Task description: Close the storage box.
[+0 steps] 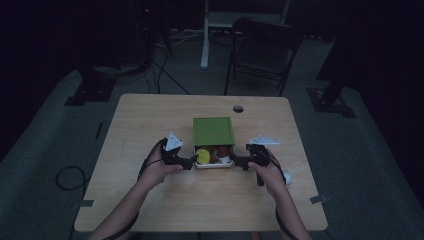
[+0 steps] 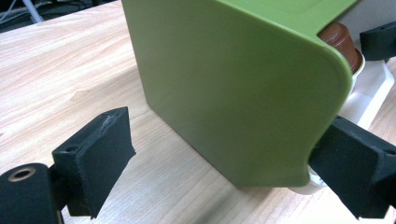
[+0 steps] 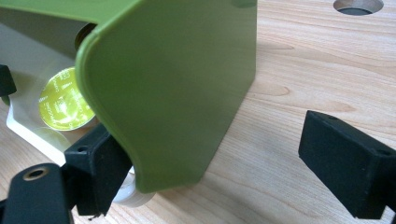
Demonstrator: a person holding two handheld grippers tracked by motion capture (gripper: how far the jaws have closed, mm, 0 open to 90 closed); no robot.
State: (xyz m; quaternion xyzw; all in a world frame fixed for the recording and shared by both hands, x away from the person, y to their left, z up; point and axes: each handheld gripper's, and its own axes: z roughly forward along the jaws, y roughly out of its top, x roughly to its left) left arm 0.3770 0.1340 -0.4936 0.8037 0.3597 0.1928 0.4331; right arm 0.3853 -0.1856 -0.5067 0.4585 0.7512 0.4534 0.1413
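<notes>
Black foam-padded jaws of the left claw [image 2: 224, 158] stand wide apart and grip nothing, 1 pad tucked under the near corner of the green plastic lid [image 2: 233, 88], the other off to the side on bare wood. Opposite it, the right claw [image 3: 229, 163] is spread just as wide and also empty, with 1 pad against the lid's other near corner. Between the 2 claws sits the white shallow plastic box [image 1: 214, 164], its lid slid back so that the yellow foil-topped capsule [image 3: 63, 100] and the brown round capsule [image 2: 343, 42] show. I judge the lid light, stiff and smooth, likely to slip, so its rounded corner edges look the best places to pinch. Beyond both claws the pale wooden tabletop [image 1: 150, 120] offers open room, with a round cable hole [image 3: 357, 5] well past the lid.
</notes>
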